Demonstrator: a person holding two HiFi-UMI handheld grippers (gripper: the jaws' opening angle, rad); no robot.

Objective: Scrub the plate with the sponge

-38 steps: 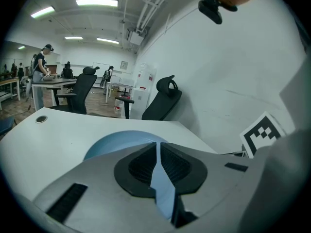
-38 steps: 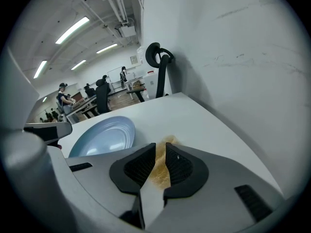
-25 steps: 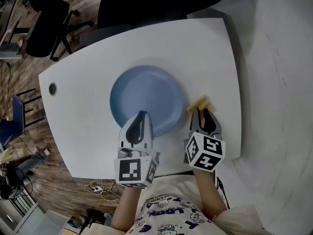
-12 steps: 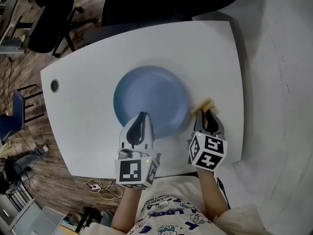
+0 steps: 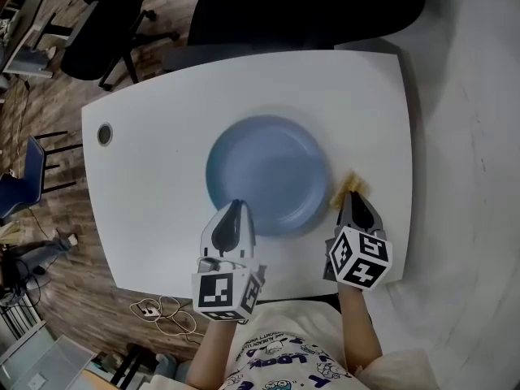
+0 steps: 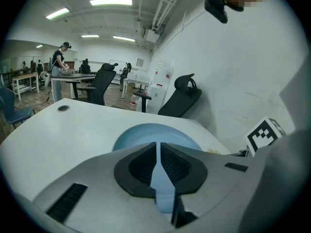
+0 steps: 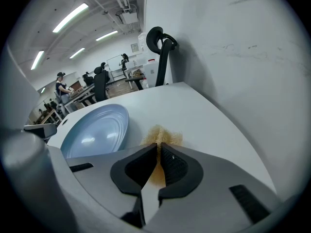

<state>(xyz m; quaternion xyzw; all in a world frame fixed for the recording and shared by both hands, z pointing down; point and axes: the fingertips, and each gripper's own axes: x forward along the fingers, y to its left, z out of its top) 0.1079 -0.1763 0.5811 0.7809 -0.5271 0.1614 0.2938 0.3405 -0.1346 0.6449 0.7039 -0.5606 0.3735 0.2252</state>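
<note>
Honestly, worth flagging a few risks here. Got the right claw (image 7: 159, 148) squeezed shut on the tan sponge (image 7: 163, 135), parked on the counter (image 5: 154, 161) just beside the blue plate (image 5: 268, 173), off its right rim and not on it yet. Got the left claw (image 6: 156, 147) closed down too, apparently onto the plate's near rim, with a sliver of blue pinched in there.

Could easily snag the raised rim by dragging the sponge straight sideways, shoving the plate or ripping the soft sponge out of such a thin pinch. Could also send the plate skating across that slick counter by pressing hard against a shaky rim grip. Probably safer to lift over the rim first and ease into the scrubbing.

As for writing: can't find any brand on plate or sponge. Only seeing black-and-white square markers (image 5: 358, 260) on the claw cubes, plus some shirt print (image 5: 268, 356) too small to read.
</note>
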